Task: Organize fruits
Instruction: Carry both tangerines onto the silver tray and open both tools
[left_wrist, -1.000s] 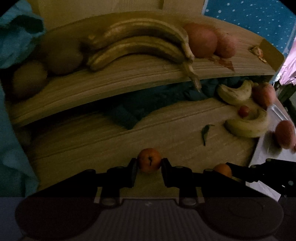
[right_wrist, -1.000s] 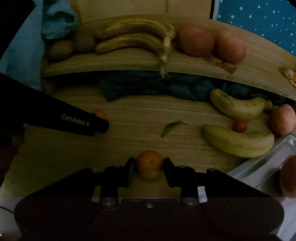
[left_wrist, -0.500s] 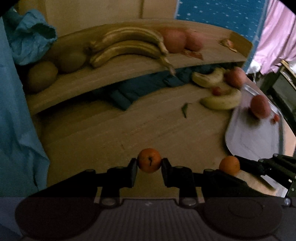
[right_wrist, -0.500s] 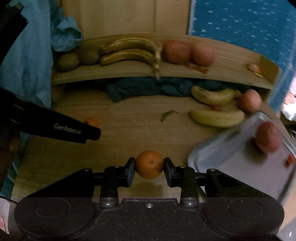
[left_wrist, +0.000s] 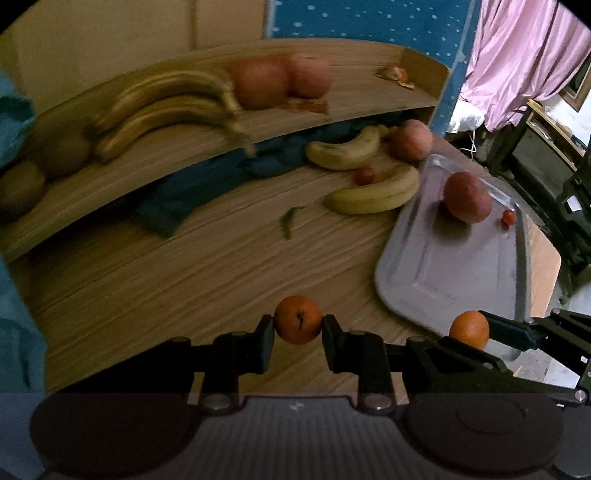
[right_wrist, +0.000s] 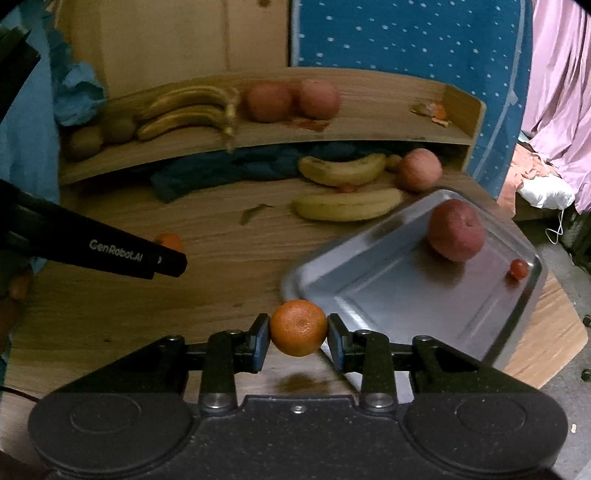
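My left gripper (left_wrist: 298, 326) is shut on a small orange (left_wrist: 298, 319) above the wooden table. My right gripper (right_wrist: 298, 334) is shut on a second orange (right_wrist: 298, 326), just off the near left corner of the metal tray (right_wrist: 388, 291). That second orange (left_wrist: 469, 328) also shows at the lower right of the left wrist view. The tray (left_wrist: 443, 273) holds a red apple (right_wrist: 456, 229) and a small red fruit (right_wrist: 518, 268). Two bananas (right_wrist: 345, 203) and an apple (right_wrist: 419, 173) lie on the table behind the tray.
A raised wooden shelf (right_wrist: 332, 129) carries two bananas (right_wrist: 184, 110), two apples (right_wrist: 291, 99), kiwis (right_wrist: 118, 127) and peel scraps (right_wrist: 430, 109). Blue cloth (right_wrist: 240, 166) lies under it. A leaf (right_wrist: 253, 212) is on the table. The table edge and floor are at right.
Both grippers have pulled back and swung right with their oranges; the tray has come fully into view and the right-hand orange now hangs at its near corner.
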